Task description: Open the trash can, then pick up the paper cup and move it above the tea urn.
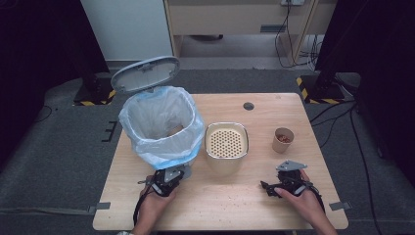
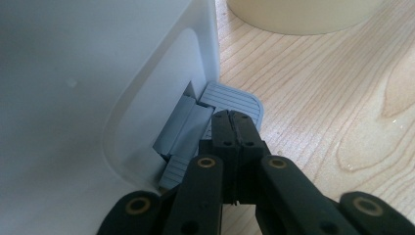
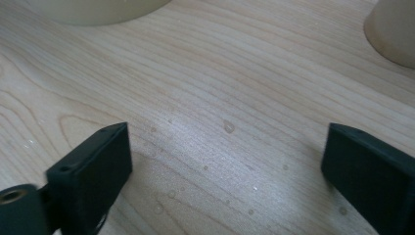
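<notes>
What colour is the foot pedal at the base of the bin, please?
The pedal is grey with fine ridges, seen best in the left gripper view, against the white bin.

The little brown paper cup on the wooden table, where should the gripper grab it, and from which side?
Best guess: grip the little brown paper cup across its side wall, below the rim, coming in level from the person's side. It stands upright and apart from other things, its round wall tapers downward, and something brownish lies inside, so keep it level. The right gripper, jaws open, is nearest.
</notes>
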`<state>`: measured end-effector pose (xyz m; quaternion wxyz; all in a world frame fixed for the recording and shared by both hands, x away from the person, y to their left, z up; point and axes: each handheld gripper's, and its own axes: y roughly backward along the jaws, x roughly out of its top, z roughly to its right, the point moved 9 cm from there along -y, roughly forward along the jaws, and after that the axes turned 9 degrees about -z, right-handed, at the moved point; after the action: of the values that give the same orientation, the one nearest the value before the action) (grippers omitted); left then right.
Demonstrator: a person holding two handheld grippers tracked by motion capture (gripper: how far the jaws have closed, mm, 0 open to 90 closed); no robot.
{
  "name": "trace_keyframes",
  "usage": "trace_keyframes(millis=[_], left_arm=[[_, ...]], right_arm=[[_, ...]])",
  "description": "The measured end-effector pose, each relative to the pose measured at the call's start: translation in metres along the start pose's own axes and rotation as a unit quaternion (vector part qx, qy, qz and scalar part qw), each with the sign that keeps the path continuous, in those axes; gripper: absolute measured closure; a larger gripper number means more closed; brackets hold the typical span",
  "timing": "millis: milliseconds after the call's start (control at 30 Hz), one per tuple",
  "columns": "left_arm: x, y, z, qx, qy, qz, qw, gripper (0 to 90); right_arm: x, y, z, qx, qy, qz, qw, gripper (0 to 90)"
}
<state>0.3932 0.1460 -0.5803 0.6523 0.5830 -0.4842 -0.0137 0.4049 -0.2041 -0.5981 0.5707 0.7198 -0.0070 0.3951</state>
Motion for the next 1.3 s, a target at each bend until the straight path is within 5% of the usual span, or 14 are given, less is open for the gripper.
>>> trace_keyframes(millis=[367,700,933,1300], left_arm=[[0.0,0.0,0.0,0.002,-0.003,-0.001,1.0,89.1],[0.0,0.0,0.001,0.005,-0.005,-0.003,1.0,89.2],[0.0,0.0,0.001,0.005,-0.003,-0.002,1.0,89.2],[0.0,0.0,0.001,0.004,-0.002,-0.003,1.0,89.2]], right_arm=[[0.006,0.015,0.02,-0.046,-0.022,0.032,0.9982,6.9],[0.008,0.02,0.026,-0.059,-0.034,0.04,0.9969,6.6],[0.015,0.03,0.036,-0.065,-0.067,0.067,0.9934,6.1],[0.025,0.038,0.049,-0.075,-0.067,0.061,0.993,5.2]])
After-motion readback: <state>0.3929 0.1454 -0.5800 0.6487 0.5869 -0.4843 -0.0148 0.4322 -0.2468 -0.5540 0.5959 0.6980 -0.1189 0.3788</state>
